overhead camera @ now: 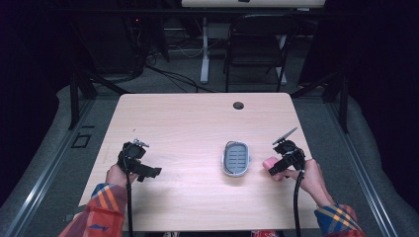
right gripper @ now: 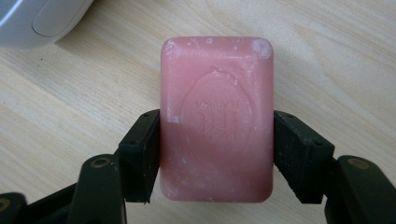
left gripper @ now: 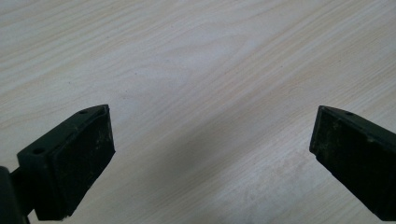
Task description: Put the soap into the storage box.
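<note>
From the high view, the pale wood-grain table (overhead camera: 197, 143) carries a grey oval plastic soap dish with a slotted floor (overhead camera: 235, 158) right of centre, and just beside its right edge lies the pink rectangular bar of soap (overhead camera: 270, 163), partly covered by the right hand-held gripper (overhead camera: 277, 167), which a hand with a plaid sleeve brings in from the lower right. The left hand-held gripper (overhead camera: 148, 173) sits well apart at the table's left, over bare wood, a black cable trailing from it toward the bottom edge. Past the table's far side stand a dark folding chair (overhead camera: 257, 44) and a white desk leg, dim against the dark room. The left gripper view gives what the high view is too small to settle: its two black jaws stand wide apart with nothing but wood grain between them, so that hand-held gripper is released and empty. The right gripper view shows the soap close up, its long sides pressed by the two black pads, so the right hand-held gripper (right gripper: 216, 149) is clenched on the bar; an oval stamp with raised lettering marks its face (the letters are too soft to read). Whether the bar rests on the table or is lifted I cannot tell. A curved grey-white corner of the dish (right gripper: 39, 21) is cut off at the upper left.
</note>
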Demonstrator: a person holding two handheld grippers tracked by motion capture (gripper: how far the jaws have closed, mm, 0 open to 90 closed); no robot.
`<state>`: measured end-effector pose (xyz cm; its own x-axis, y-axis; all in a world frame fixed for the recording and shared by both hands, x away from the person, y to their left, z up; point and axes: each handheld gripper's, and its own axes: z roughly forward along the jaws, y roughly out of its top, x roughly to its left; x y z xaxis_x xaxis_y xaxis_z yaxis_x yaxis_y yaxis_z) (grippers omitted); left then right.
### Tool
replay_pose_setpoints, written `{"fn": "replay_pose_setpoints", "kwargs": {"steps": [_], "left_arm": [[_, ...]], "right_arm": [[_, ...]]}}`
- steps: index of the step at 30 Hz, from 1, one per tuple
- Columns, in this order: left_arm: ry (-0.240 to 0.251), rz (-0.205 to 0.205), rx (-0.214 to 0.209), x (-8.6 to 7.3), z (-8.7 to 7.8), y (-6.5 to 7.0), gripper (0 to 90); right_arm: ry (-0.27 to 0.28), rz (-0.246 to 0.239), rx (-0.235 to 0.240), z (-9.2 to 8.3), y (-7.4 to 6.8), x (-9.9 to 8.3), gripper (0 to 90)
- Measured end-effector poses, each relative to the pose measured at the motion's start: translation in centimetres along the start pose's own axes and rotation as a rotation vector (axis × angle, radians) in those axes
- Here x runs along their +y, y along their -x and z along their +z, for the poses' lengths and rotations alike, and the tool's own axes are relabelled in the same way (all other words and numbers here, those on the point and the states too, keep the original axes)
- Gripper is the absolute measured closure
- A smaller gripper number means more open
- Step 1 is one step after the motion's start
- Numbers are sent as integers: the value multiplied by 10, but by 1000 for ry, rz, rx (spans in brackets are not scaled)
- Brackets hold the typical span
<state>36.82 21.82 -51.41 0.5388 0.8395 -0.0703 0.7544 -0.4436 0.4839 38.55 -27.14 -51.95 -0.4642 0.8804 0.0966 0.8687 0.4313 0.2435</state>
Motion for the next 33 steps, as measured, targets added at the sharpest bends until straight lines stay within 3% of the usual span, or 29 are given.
{"fn": "replay_pose_setpoints", "kwargs": {"steps": [5,7,10,15,16,18,21,29,33], "left_arm": [[2,0,3,0,0,0,0],[2,-1,4,0,0,0,0],[4,1,4,0,0,0,0],[3,1,4,0,0,0,0],[4,0,4,0,0,0,0],[3,1,3,0,-1,0,0],[3,3,2,0,-1,0,0],[6,-1,1,0,-1,-1,0],[10,1,3,0,-1,0,0]], "right_arm": [[-15,-23,-4,-5,1,2,370],[7,-6,-11,-4,0,2,370],[-21,-22,-8,-7,2,5,370],[-5,-35,-12,-9,1,8,370],[15,-13,-16,-8,0,8,370],[-11,-30,-14,-12,0,11,370],[19,-21,-19,-12,-2,12,371],[2,-46,-31,-14,-4,17,371],[18,-50,-27,-17,-5,20,370]]}}
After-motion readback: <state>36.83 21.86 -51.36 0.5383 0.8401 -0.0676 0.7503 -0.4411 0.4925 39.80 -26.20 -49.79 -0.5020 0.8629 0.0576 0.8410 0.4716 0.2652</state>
